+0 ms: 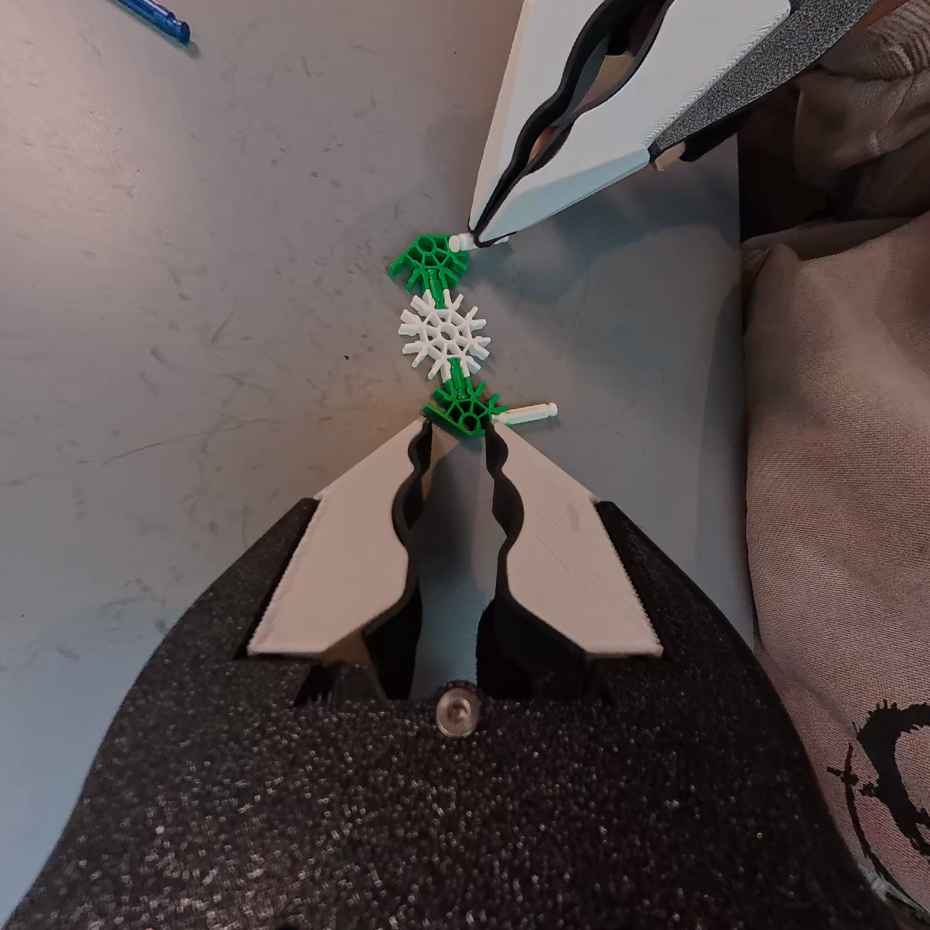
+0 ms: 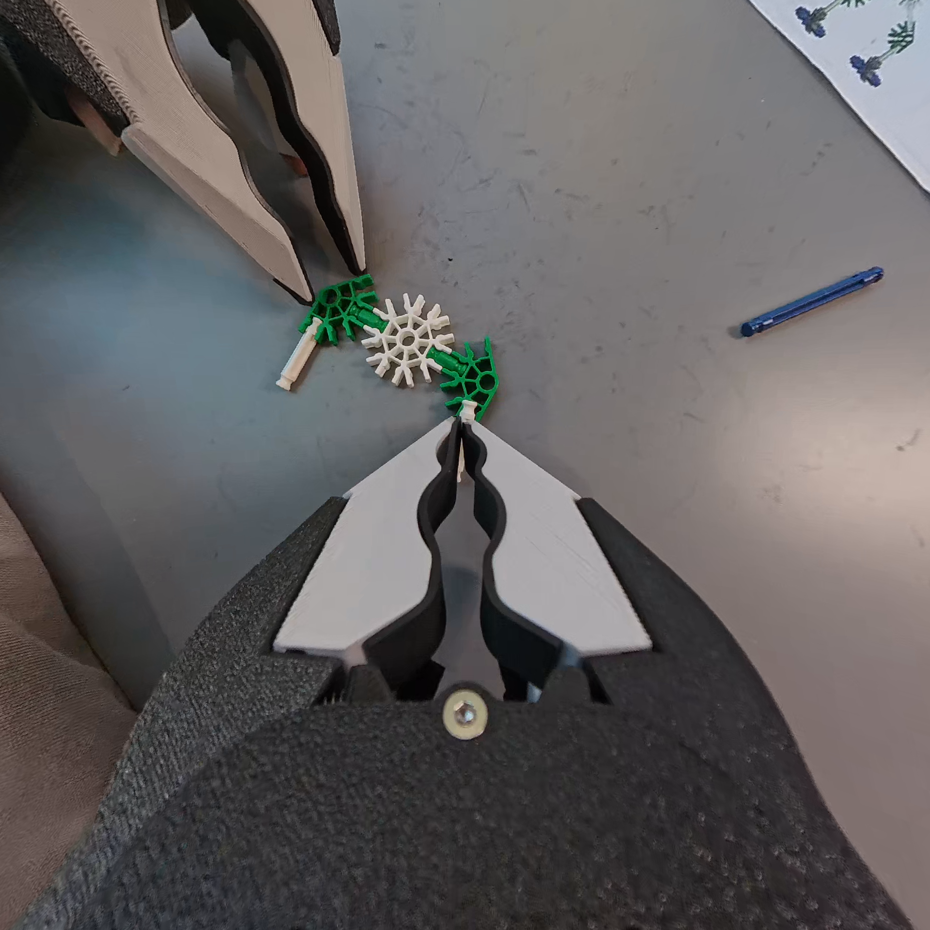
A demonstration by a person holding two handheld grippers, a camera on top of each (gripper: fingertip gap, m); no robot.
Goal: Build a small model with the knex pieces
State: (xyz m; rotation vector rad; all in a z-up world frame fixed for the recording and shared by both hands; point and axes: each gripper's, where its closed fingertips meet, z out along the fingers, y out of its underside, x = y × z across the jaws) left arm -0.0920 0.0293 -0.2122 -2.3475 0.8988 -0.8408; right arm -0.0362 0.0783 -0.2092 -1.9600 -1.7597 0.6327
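The right gripper (image 2: 462, 425) has its fingers pinched nearly together on a short white rod (image 2: 468, 408), whose free end sits at a slot of a green fan-shaped connector (image 2: 473, 381); whether it is seated in the slot cannot be told. That connector joins by a short green rod (image 2: 445, 358) to a white snowflake connector (image 2: 406, 340), and a second green rod (image 2: 366, 317) leads on to another green connector (image 2: 338, 309). The whole chain lies flat on the grey table (image 2: 604, 201).

The left gripper (image 1: 457, 428) stands partly open, its two fingertips set against the edge of the second green connector (image 1: 465, 410), one tip at each side, with a clear gap between the pads behind the tips. A second white rod (image 1: 528, 412) sticks out from this connector beside the left gripper's tip.

A blue rod (image 2: 810, 302) lies well apart on the table, and a printed sheet (image 2: 865, 55) shows at its far corner
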